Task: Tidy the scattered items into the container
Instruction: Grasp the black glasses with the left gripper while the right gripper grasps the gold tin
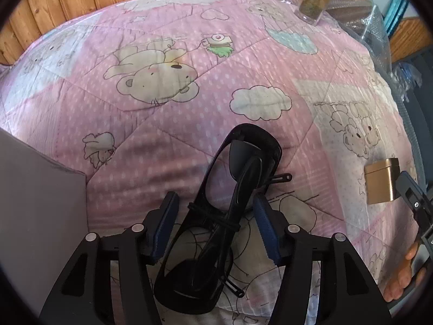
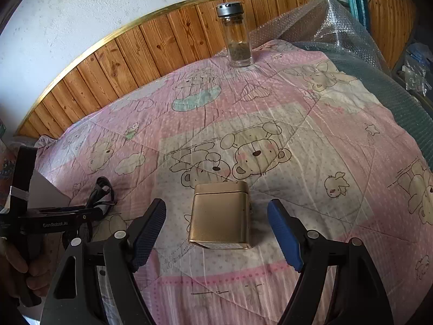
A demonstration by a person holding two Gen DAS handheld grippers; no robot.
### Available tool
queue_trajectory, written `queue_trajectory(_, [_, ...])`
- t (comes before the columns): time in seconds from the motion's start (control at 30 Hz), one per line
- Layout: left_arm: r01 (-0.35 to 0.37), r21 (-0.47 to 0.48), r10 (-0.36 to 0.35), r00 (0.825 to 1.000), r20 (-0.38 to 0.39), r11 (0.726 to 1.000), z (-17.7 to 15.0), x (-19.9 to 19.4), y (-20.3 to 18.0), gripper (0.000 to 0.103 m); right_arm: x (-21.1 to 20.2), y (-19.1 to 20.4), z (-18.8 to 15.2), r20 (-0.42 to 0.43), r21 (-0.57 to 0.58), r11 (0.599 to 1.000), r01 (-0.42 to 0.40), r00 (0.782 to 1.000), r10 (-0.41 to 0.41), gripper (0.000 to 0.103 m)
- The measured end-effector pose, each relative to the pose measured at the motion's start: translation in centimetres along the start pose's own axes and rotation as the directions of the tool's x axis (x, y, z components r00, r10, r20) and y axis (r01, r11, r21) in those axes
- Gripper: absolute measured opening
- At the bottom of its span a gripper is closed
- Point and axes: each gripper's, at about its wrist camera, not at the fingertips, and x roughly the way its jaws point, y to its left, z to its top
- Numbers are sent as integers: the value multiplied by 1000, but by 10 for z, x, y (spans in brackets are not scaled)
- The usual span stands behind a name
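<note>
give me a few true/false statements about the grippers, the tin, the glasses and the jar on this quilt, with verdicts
1. The left gripper stands open with the black glasses between its fingers. True.
2. The gold tin is clamped in the right gripper. False: that gripper is open, its pads clear of the tin on both sides.
3. The glass jar lies on its side. False: it stands upright at the far edge of the pink quilt, metal lid on top.
4. The tin's lid is shut. True.
5. The glasses are already in the container. False: they lie on the quilt, folded.
</note>
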Motion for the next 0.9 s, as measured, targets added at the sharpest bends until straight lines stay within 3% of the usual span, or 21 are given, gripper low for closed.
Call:
queue_trajectory(0.1, [-5, 27, 5, 1000, 14, 1000, -2, 3, -6, 71, 11, -2, 0, -19, 8, 1000, 1, 1000, 0, 78])
queue_trajectory(0.47, [-79, 159, 74, 997, 37, 984, -16, 0, -15, 72, 35, -12, -12, -64, 0, 1000, 23, 998, -23, 78])
queue_trajectory(0.53, [-62, 186, 58, 998, 32, 980, -14, 1, -15, 70, 37, -10, -13, -61, -15, 999, 31, 998, -32, 78])
queue_trajectory(0.57, [-62, 198, 58, 998, 29, 978, -13, 1, -16, 69, 37, -8, -13, -61, -28, 999, 38, 997, -39, 77])
queue_trajectory(0.63, [-63, 210, 57, 998, 34, 976, -14, 0, -17, 65, 39, -5, -13, -64, -61, 997, 50, 996, -54, 63])
queue_trajectory(0.7, [-58, 238, 49, 998, 41, 970, -15, -2, -22, 51, 40, -1, -13, -66, -94, 994, 63, 995, -70, 52])
queue_trajectory(0.77, [-38, 245, 28, 999, 42, 969, -17, -5, -26, 36, 40, -1, -11, -74, -102, 993, 61, 995, -68, 51])
queue_trajectory(0.9, [-28, 227, 22, 999, 28, 973, -15, -6, -26, 35, 39, -5, -9, -85, -79, 996, 38, 995, -45, 50])
